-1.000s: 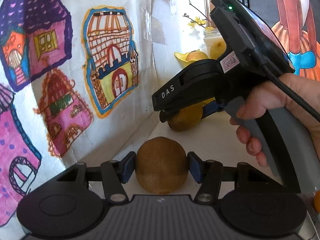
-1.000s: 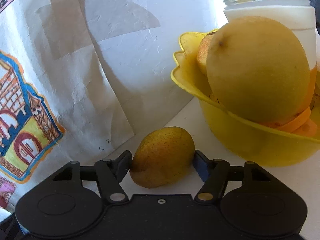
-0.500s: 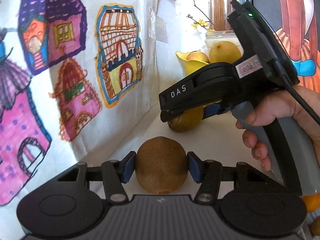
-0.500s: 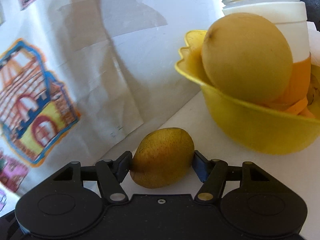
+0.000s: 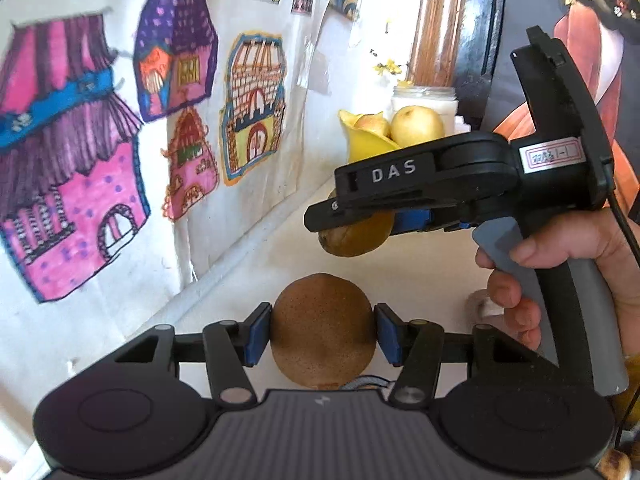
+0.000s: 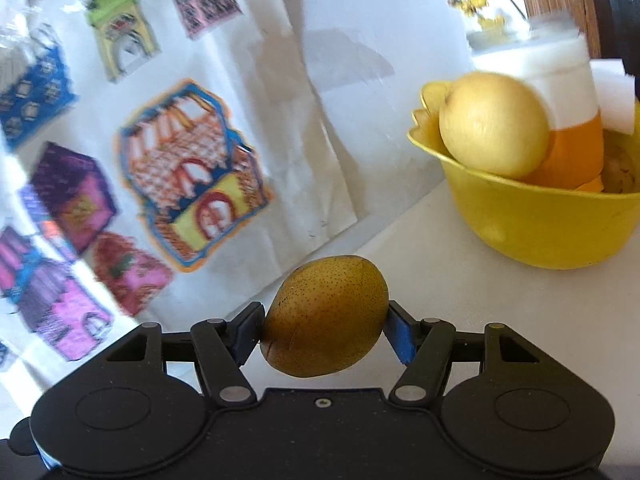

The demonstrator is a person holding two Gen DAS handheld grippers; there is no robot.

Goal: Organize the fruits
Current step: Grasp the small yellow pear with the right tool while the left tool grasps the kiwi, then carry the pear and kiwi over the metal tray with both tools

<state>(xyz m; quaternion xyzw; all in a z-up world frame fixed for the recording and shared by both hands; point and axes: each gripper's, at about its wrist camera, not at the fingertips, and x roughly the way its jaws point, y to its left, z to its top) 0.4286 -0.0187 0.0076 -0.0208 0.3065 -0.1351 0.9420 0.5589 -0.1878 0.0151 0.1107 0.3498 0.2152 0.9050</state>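
Above the white table point(image 6: 460, 300), both tongs carry fruit clear of the surface, probably for the yellow bowl point(image 6: 532, 232). Left gripper point(image 5: 322, 334) clamps the kiwi point(image 5: 322, 340) across its middle; right gripper point(image 6: 324, 330) clamps the speckled pear point(image 6: 326, 316). 2 fruits in the bowl are identifiable.

Bare tabletop point(image 6: 460, 300) btwn fingers & bowl point(image 6: 532, 232)

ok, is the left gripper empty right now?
No, the left gripper is shut on a brown kiwi, with both blue pads pressed against its sides.
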